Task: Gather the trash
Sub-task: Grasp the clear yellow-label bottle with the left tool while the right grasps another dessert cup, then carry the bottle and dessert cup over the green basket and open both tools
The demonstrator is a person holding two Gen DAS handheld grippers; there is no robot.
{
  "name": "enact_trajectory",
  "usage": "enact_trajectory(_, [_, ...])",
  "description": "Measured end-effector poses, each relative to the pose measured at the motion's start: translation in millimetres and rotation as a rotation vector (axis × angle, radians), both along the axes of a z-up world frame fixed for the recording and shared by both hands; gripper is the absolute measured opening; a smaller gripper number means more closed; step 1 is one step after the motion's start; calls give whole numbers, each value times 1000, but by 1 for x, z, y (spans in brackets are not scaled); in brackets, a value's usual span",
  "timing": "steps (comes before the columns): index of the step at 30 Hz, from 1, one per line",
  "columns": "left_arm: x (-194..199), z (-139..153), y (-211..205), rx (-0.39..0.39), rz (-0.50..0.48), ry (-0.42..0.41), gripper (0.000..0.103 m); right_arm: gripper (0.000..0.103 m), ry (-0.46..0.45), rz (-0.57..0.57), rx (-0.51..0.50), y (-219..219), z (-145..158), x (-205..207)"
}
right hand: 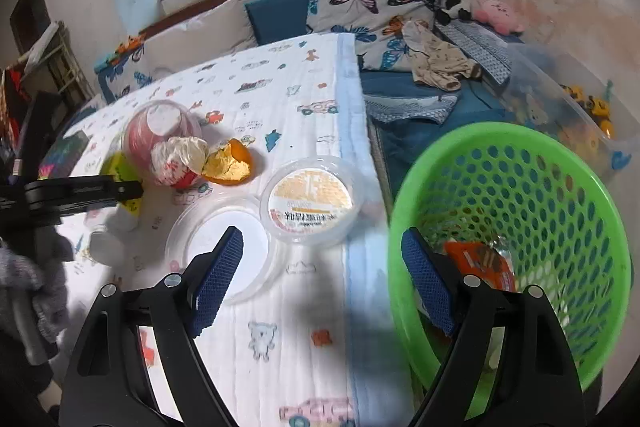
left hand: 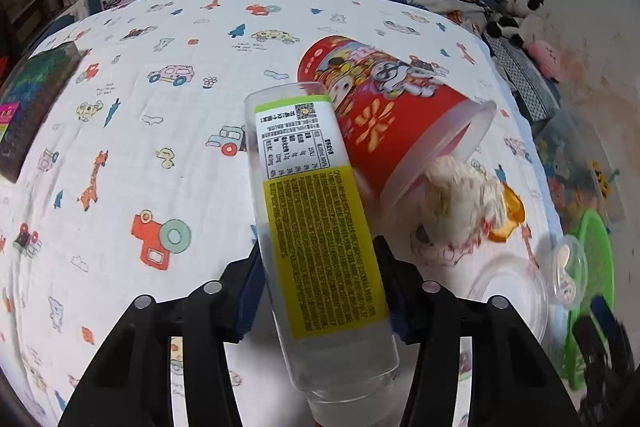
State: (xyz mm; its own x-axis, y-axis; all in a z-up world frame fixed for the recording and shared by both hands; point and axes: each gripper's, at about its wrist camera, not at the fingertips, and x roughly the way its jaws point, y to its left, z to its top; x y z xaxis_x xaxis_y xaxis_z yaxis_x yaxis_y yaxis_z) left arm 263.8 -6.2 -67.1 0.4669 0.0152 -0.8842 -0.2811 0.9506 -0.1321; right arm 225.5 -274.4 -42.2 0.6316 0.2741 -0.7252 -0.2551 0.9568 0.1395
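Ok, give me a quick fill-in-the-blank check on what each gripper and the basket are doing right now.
1. The left gripper has its pads around a clear ____ with a yellow label.
2. The right gripper holds ____.
3. The basket beside the bed is ____ in colour.
4. The red cup lies on its ____.

Missing words: bottle; nothing; green; side

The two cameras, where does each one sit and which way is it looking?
Left wrist: sits on the left gripper, looking down at a bottle between its fingers and a red cup on the bed; only those fingers show.
Right wrist: sits on the right gripper, looking across the bed's edge at a green basket; its open fingers and the left gripper show.
Both see the cup, orange peel and basket.
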Motion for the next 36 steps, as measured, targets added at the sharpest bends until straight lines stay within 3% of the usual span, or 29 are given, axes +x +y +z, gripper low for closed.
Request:
enact_trajectory(14, [-22,-2,20,-14,22,-7,51,81,30,13,-64,19,-20,29])
enact_trajectory(17, [-25,-4,16,-9,19,-7,58,76,31,8,-66,20,-21,31])
enact_trajectory(22, [-27,-8,13,7,23,-12,58,66,27,5,-56,20,-20,30])
enact_trajectory(26, [-30,-7,12,-9,11,-26,47,66,21,4,-47,21,-18,28])
enact_trajectory(36, [-59,25,29,-34,-61,-66,44,66,-32,10,11,13,7,4])
